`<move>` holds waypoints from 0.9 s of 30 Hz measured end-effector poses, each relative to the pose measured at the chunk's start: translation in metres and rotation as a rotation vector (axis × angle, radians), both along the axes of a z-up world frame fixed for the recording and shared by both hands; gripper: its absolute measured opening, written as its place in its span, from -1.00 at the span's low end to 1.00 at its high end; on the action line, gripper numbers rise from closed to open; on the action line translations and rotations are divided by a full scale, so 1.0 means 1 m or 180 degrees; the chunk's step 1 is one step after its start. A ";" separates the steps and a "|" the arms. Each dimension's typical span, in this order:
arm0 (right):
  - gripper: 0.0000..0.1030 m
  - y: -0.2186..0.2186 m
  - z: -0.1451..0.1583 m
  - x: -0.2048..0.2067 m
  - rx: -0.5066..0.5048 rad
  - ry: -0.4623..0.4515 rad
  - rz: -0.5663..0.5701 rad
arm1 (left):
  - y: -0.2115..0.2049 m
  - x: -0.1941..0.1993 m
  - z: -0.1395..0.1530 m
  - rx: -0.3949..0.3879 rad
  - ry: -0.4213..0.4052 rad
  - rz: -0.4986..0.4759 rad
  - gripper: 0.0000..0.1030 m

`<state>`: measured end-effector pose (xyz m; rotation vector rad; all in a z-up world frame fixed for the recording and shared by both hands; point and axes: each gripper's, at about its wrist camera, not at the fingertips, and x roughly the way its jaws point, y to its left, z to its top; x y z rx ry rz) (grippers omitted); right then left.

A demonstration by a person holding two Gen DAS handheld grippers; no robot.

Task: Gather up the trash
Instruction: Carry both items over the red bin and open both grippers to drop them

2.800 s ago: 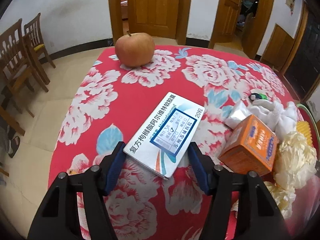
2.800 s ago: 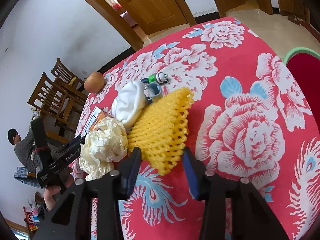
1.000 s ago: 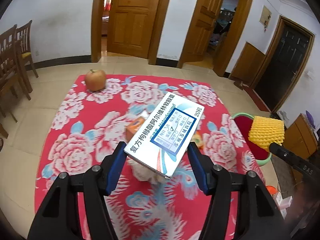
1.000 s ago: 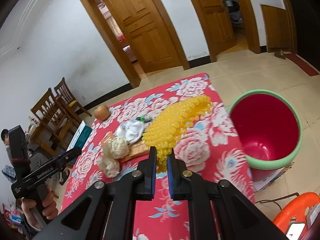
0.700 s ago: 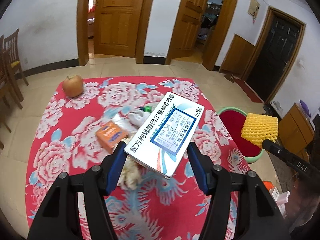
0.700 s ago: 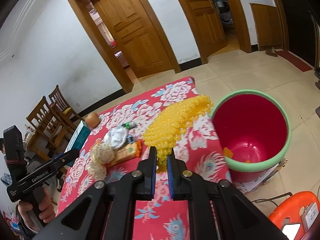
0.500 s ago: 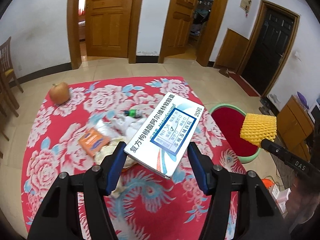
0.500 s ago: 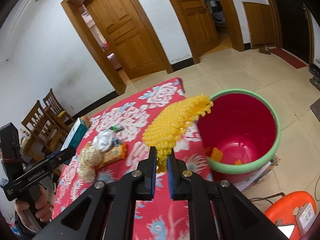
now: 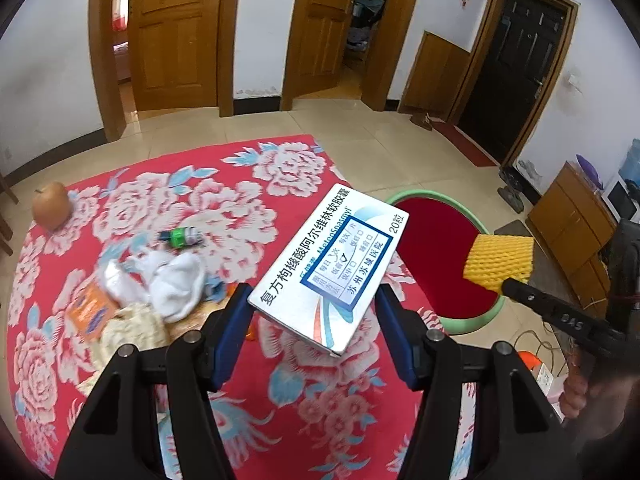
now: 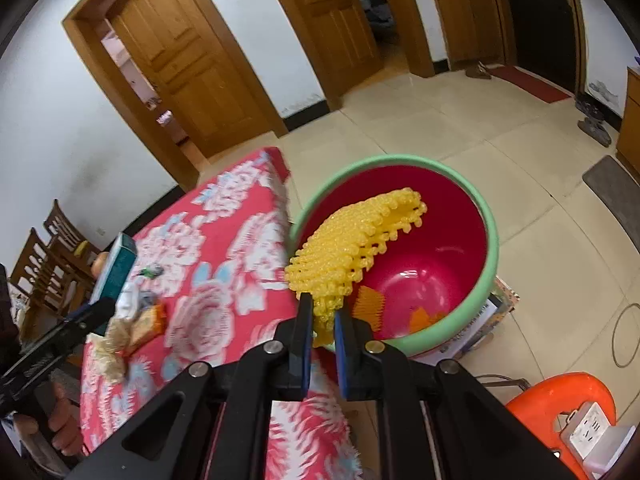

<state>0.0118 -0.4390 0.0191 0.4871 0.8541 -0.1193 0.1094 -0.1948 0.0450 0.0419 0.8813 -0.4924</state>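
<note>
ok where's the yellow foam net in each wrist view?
Left wrist: yellow foam net at right edge, over the bin's far side.
Right wrist: centre, pinched in the right tongs, hanging over the bin.
Shared landmark: red bin with green rim.

place: home, living or dining room | floor: beige tiles [image 9: 256, 132] | walls: white, with panelled wooden doors [image 9: 176, 32] | furniture: wooden dining chairs [image 10: 44, 256], low wooden cabinet [image 9: 576, 216] | table: red floral tablecloth [image 9: 240, 200] with an apple [image 9: 51, 205]
</note>
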 end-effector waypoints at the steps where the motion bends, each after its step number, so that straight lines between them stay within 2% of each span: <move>1: -0.77 -0.002 -0.004 0.002 -0.0009 0.0028 -0.0017 | -0.003 0.001 -0.001 0.0012 0.0003 -0.0013 0.21; 12: -0.74 -0.026 -0.039 0.013 0.0200 0.0182 -0.0159 | -0.048 0.013 -0.023 0.0156 0.0110 -0.0178 0.21; 14: -0.63 -0.030 -0.041 0.013 0.0220 0.0203 -0.0208 | -0.058 0.013 -0.026 0.0192 0.0110 -0.0221 0.21; 16: -0.44 -0.034 -0.044 0.012 0.0283 0.0213 -0.0272 | -0.067 0.013 -0.030 0.0217 0.0114 -0.0262 0.21; 21: -0.31 -0.044 -0.042 0.004 0.0311 0.0160 -0.0427 | -0.086 0.013 -0.039 0.0239 0.0145 -0.0348 0.21; 23: -0.16 -0.047 -0.039 -0.001 0.0346 0.0116 -0.0521 | -0.095 0.013 -0.045 0.0256 0.0168 -0.0397 0.21; 25: 0.17 -0.051 -0.038 -0.009 0.0407 0.0069 -0.0690 | -0.105 0.015 -0.050 0.0308 0.0190 -0.0447 0.21; 27: 0.23 -0.053 -0.037 -0.014 0.0443 0.0032 -0.0819 | -0.114 0.017 -0.055 0.0337 0.0217 -0.0484 0.21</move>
